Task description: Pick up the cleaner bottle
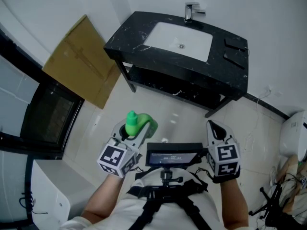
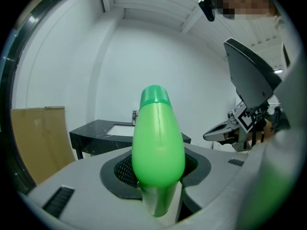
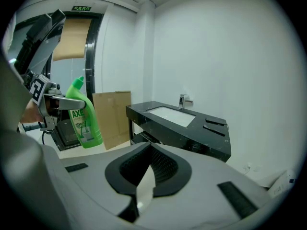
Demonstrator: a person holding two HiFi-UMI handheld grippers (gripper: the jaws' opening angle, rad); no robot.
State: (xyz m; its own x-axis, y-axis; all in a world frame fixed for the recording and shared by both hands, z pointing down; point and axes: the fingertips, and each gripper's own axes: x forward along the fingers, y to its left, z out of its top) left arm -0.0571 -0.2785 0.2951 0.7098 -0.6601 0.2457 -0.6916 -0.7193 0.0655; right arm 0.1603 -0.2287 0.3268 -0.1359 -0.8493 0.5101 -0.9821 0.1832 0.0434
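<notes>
Two grippers were raised before the sink. At the left, the left gripper (image 2: 158,186) was seen clamped on the cleaner bottle (image 2: 158,143) — pinched near its shoulder, cap toward 12 o'clock, body hanging toward 6 o'clock. The pick-up was judged done. The squeeze would best be held firm, since the hanging body could swing or slip. At the right, the right gripper (image 3: 146,176) was found drawn together, nothing between — the bottle at its 10 o'clock, well apart.
</notes>
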